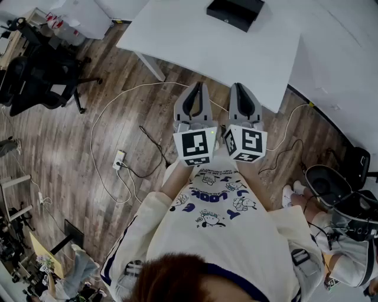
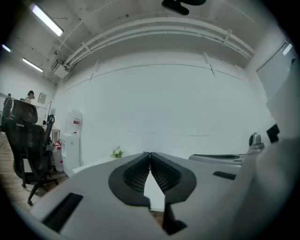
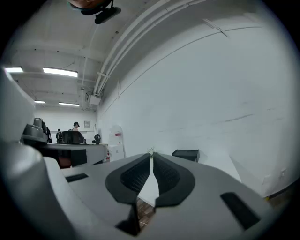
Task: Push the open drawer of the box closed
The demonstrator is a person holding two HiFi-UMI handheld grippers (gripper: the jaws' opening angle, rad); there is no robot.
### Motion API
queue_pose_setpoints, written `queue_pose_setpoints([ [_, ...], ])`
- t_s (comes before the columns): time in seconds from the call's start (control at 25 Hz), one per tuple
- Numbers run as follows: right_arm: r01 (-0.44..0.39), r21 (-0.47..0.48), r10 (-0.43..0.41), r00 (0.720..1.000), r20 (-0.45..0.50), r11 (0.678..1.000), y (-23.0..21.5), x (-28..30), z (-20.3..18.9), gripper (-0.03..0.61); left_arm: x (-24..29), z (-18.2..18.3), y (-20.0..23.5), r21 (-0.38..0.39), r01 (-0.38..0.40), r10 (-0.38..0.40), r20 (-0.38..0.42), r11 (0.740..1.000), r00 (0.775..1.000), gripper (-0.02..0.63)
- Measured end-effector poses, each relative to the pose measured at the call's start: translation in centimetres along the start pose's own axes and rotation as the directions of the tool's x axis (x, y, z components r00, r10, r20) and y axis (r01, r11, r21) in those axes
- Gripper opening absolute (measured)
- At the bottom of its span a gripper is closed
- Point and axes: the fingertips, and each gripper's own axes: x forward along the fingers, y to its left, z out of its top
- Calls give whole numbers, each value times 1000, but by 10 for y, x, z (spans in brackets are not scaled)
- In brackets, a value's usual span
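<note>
My left gripper [image 1: 195,87] and right gripper [image 1: 241,87] are side by side, just off the near edge of the white table [image 1: 195,41]. Both jaw pairs are closed tip to tip, with nothing between them. The black box [image 1: 235,12] sits at the table's far edge, well apart from both grippers.

Ahead of me stands a white bench [image 1: 236,53], and a black box [image 1: 235,12] sits on its far part. The floor [image 1: 71,171] under me is dark wood planks. A white cable [image 1: 91,138] curves across it, a power strip [image 1: 119,159] lies near that curve, and a black office chair [image 1: 41,74] stands off to my left.
</note>
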Motion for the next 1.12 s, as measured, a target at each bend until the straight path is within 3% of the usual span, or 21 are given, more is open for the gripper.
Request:
queue_pose_setpoints([
  [1.12, -50, 49, 53, 997, -48, 998, -46, 27, -13, 43, 44, -11, -32, 26, -31, 32, -17, 999, 999, 21],
])
